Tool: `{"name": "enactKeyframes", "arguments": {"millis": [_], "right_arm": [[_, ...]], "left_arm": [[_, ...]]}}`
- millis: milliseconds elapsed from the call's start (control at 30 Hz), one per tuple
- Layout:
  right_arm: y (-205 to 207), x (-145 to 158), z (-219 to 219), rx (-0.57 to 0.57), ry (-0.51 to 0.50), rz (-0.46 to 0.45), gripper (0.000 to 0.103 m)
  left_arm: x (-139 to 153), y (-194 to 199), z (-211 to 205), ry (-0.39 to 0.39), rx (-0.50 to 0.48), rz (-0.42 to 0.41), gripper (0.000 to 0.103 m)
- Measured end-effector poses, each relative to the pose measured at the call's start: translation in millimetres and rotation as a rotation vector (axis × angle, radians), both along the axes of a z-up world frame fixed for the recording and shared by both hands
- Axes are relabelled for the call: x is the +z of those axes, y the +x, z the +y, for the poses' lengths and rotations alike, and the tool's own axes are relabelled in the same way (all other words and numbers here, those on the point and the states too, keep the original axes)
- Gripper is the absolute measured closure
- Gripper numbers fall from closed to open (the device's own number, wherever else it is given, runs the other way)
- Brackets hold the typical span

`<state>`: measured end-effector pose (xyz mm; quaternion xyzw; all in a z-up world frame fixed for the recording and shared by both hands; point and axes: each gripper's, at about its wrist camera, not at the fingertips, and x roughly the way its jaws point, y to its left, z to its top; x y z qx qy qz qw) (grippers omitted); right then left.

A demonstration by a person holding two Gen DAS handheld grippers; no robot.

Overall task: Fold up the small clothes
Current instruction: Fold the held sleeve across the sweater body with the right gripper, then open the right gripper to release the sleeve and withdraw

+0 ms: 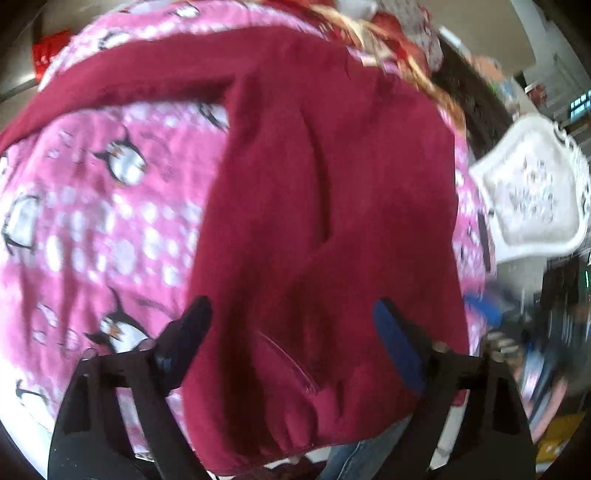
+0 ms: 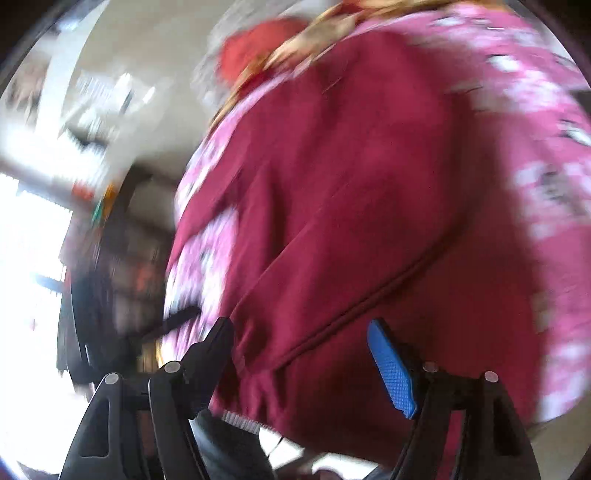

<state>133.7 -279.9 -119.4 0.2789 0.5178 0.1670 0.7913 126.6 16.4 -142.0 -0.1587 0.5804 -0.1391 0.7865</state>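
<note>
A dark red fleece garment (image 1: 325,206) lies spread on a pink blanket with penguins (image 1: 96,221). One sleeve runs off to the upper left. A zip pocket shows near its hem. My left gripper (image 1: 291,325) is open, its blue-padded fingers wide apart above the garment's lower part. In the right wrist view the same garment (image 2: 351,192) fills the middle, with a seam running across it. My right gripper (image 2: 299,339) is open above the garment's hem. Neither gripper holds cloth. Both views are blurred.
A white ornate chair back (image 1: 532,199) stands to the right of the blanket. A pile of red and orange clothes (image 1: 388,33) lies at the far edge. Dark furniture (image 2: 110,266) and a bright window (image 2: 26,258) lie left in the right wrist view.
</note>
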Motion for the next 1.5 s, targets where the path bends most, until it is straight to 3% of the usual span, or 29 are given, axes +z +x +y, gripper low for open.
{"name": "enactKeyframes", "arguments": {"millis": [67, 133, 167, 200, 267, 300, 400, 500, 567, 633, 700, 767, 833, 867, 900, 1000, 1133, 1200, 1300, 1433, 1500], "right_arm": [[16, -6, -33, -0.121, 0.014, 0.014, 0.033], [37, -19, -63, -0.241, 0.038, 0.023, 0.043], [45, -22, -73, -0.266, 0.055, 0.035, 0.049], [55, -30, -83, -0.297, 0.081, 0.046, 0.057], [73, -40, -109, -0.371, 0.108, 0.057, 0.065], [80, -44, -120, -0.403, 0.125, 0.062, 0.066], [104, -54, -139, -0.443, 0.213, 0.098, 0.068], [113, -48, -151, -0.442, 0.220, 0.104, 0.068], [119, -46, -146, -0.437, 0.194, 0.103, 0.068], [117, -52, -147, -0.432, 0.235, 0.122, 0.068], [119, -57, -150, -0.426, 0.260, 0.128, 0.068], [115, -55, -148, -0.410, 0.289, 0.121, 0.068], [113, -47, -145, -0.380, 0.293, 0.089, 0.068], [115, -46, -143, -0.374, 0.284, 0.088, 0.068], [118, -46, -143, -0.366, 0.288, 0.090, 0.068], [127, -57, -150, -0.377, 0.308, 0.100, 0.069], [121, -63, -159, -0.396, 0.331, 0.097, 0.085], [118, -62, -160, -0.402, 0.329, 0.080, 0.091], [113, -64, -164, -0.419, 0.369, 0.056, 0.091], [116, -68, -164, -0.410, 0.402, 0.047, 0.090], [120, -70, -163, -0.402, 0.403, 0.058, 0.090]], "left_arm": [[-7, -6, -12, 0.017, -0.042, 0.018, 0.032], [-9, -10, -22, 0.056, -0.075, 0.008, 0.034], [-9, -10, -24, 0.087, -0.082, -0.007, 0.051], [-9, -10, -27, 0.124, -0.085, -0.018, 0.080], [-9, -10, -31, 0.176, -0.100, -0.027, 0.095], [-5, -12, -29, 0.181, -0.093, -0.040, 0.096], [16, -22, -21, 0.148, -0.109, -0.081, 0.097], [27, -32, -14, 0.193, -0.118, -0.109, 0.097], [14, -29, -12, 0.238, -0.139, -0.066, 0.088], [3, -25, -6, 0.314, -0.137, 0.004, 0.086], [15, -28, 2, 0.277, -0.156, -0.018, 0.086], [49, -30, 11, 0.184, -0.151, -0.097, 0.082], [84, -18, 6, 0.152, -0.147, -0.189, 0.046], [94, -7, -2, 0.175, -0.152, -0.224, 0.015], [105, 9, -18, 0.203, -0.171, -0.276, 0.008], [116, 67, -74, 0.226, -0.266, -0.324, 0.009], [105, 138, -166, 0.241, -0.396, -0.350, 0.009], [89, 178, -215, 0.287, -0.454, -0.325, 0.014], [61, 230, -280, 0.381, -0.516, -0.282, 0.028], [32, 268, -320, 0.442, -0.549, -0.203, 0.033], [27, 272, -329, 0.477, -0.555, -0.191, 0.074]]}}
